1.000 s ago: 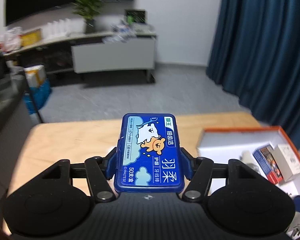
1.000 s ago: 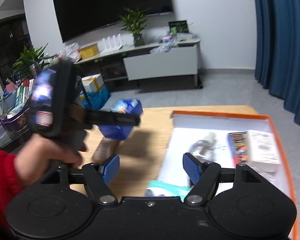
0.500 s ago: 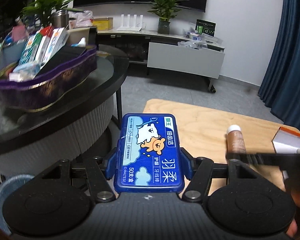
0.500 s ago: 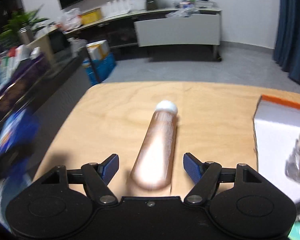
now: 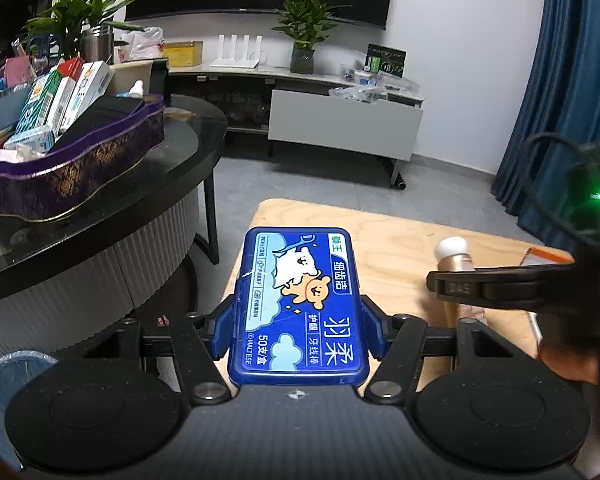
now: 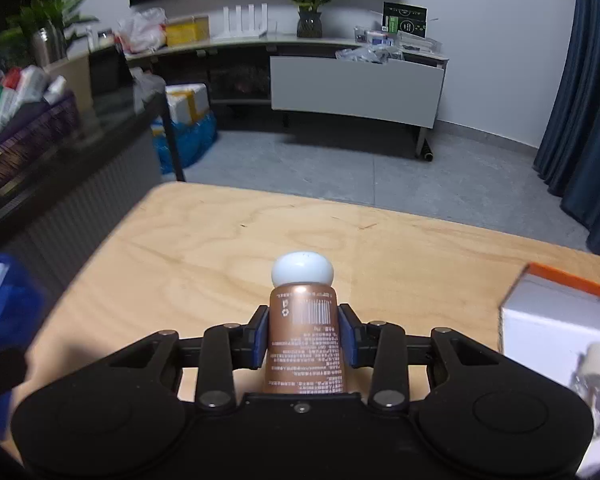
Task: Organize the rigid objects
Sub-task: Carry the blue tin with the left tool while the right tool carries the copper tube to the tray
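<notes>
My left gripper (image 5: 298,330) is shut on a flat blue floss-pick box (image 5: 300,300) with a cartoon bear on its lid, held over the left end of the wooden table (image 5: 396,240). My right gripper (image 6: 305,336) is shut on a copper-brown bottle (image 6: 303,320) with a round white cap, which lies low over the wooden table (image 6: 220,248). In the left wrist view the bottle (image 5: 454,260) shows at the right, behind a black finger of the right gripper. The blue box (image 6: 0,292) appears blurred at the right wrist view's left edge.
A white box with an orange rim (image 6: 556,312), holding small items, sits at the table's right end. To the left stands a black glass table (image 5: 172,176) with a purple basket (image 5: 80,160) full of cartons. A TV cabinet and blue curtains stand behind.
The right gripper's pads have closed onto the brown bottle, which lay loose between them half a second ago. Before that, both grippers swung left, away from the white box.
</notes>
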Tool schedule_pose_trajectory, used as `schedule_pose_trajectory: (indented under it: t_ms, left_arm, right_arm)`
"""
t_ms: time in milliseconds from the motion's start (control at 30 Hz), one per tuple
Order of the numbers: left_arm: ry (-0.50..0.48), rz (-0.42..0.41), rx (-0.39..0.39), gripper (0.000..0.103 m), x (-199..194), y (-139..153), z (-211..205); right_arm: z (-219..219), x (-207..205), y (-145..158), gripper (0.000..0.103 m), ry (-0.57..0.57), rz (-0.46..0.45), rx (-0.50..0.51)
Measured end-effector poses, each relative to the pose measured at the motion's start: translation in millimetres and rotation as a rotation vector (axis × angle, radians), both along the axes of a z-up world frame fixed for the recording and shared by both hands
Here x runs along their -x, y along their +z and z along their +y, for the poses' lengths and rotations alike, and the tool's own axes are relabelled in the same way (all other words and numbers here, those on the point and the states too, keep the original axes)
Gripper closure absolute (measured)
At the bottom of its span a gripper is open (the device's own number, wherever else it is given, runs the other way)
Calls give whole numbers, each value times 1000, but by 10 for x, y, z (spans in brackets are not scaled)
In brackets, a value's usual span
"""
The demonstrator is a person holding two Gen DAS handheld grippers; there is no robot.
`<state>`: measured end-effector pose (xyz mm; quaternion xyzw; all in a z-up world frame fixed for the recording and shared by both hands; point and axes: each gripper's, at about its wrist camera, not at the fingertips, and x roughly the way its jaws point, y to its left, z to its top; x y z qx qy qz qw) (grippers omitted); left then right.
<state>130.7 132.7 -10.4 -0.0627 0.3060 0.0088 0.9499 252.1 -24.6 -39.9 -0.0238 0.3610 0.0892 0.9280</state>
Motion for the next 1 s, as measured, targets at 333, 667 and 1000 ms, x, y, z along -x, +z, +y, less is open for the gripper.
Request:
schedule_pose_trajectory:
  t_ms: [333, 667, 1000]
  left_arm:
    - [-97, -74, -6, 40, 329, 312, -487]
    - [-265, -88, 35, 40, 725, 445, -1172]
    - [-379, -109, 11, 40, 917, 349, -1719]
  right_arm:
    - [-525, 826, 817, 59, -30, -159, -43]
    - [-1412, 1715, 1189, 59, -119, -229, -100]
    - [-2193, 2371, 1198, 59, -220, -262, -79]
